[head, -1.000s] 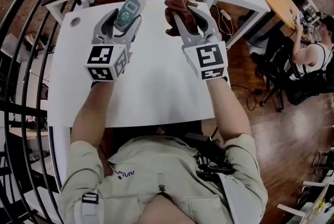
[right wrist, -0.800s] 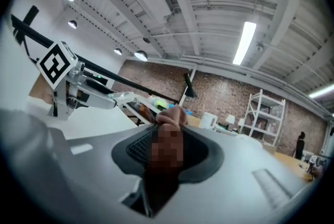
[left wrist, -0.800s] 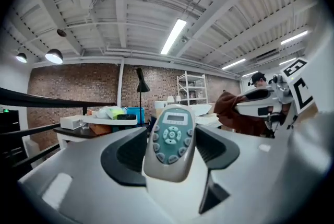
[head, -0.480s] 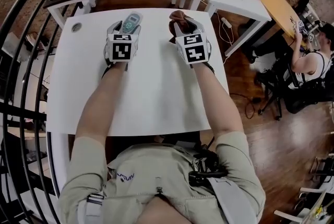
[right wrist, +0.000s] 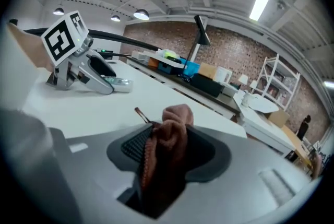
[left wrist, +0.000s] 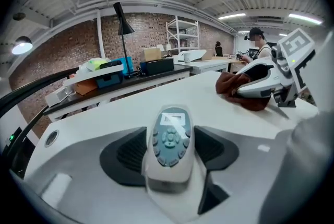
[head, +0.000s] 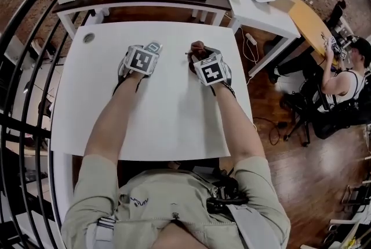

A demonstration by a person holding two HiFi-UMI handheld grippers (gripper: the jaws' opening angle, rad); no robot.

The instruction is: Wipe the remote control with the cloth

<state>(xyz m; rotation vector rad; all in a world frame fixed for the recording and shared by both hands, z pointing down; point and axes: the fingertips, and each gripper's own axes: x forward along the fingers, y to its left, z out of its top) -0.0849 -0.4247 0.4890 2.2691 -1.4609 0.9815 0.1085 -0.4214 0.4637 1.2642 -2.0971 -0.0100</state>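
Left gripper point(head: 149, 50): jaws part open, clamped on the flanks of the remote point(left wrist: 169, 137), buttons up.
Remote axis: straight along the jaws toward 12 o'clock, nose past the tips, low over the white bench point(head: 174, 114); touching or not, I can't tell.
Right gripper point(head: 197, 53): jaws have just been opening, with the brown cloth point(right wrist: 169, 134) bunched between the pads.
Bearing: from the remote, the cloth sits at 2 o'clock, near but apart.
Call: the right side probably swings toward 10 o'clock, crossing that axis.
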